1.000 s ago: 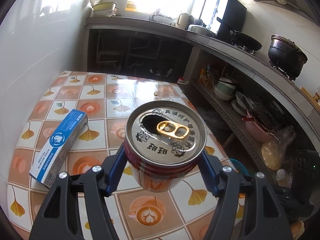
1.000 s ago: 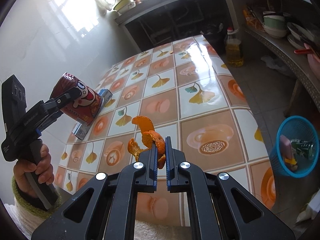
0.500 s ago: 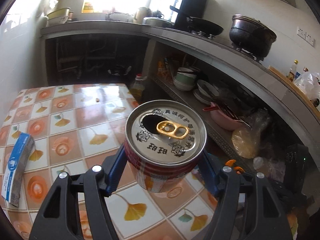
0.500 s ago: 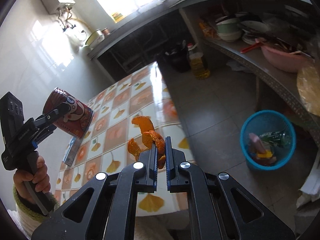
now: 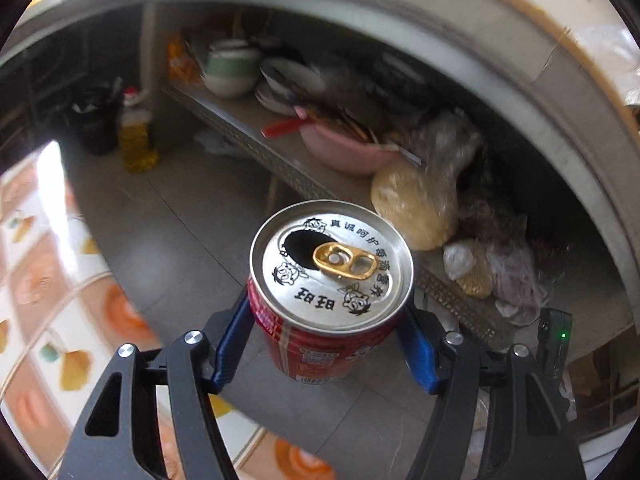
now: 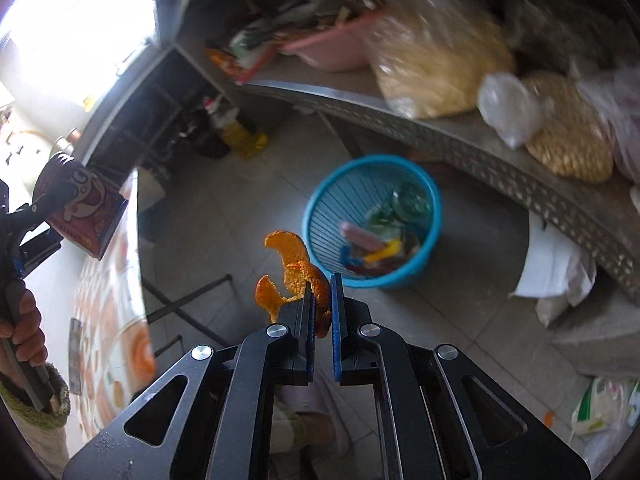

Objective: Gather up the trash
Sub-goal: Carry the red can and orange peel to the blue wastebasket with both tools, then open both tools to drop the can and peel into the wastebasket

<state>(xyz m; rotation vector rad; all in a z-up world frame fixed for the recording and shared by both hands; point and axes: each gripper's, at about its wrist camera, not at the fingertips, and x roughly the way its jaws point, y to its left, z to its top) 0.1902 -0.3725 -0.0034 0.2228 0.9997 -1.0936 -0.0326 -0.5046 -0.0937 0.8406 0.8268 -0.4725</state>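
My left gripper (image 5: 328,316) is shut on a red drink can (image 5: 331,276) with a silver top and gold pull tab, held upright above the grey floor past the table edge. The same can (image 6: 82,210) shows at the left of the right wrist view, carried by a hand (image 6: 18,336). My right gripper (image 6: 321,292) is shut on a curled orange peel (image 6: 294,268), which sticks up out of the jaws. Just beyond and right of the peel, a blue bin (image 6: 374,220) stands on the floor with several pieces of trash inside.
The tiled table (image 5: 36,320) lies at the left, its edge close by. A low metal shelf (image 6: 460,136) behind the bin holds a pink basin (image 5: 348,152) and bags of grain (image 6: 436,56). An oil bottle (image 5: 136,136) stands on the floor. White sacks (image 6: 556,264) lie right of the bin.
Both grippers swung right, off the table and over the floor, tilting downward. The blue bin now sits close in front of the right gripper. The blue box has left the left wrist view.
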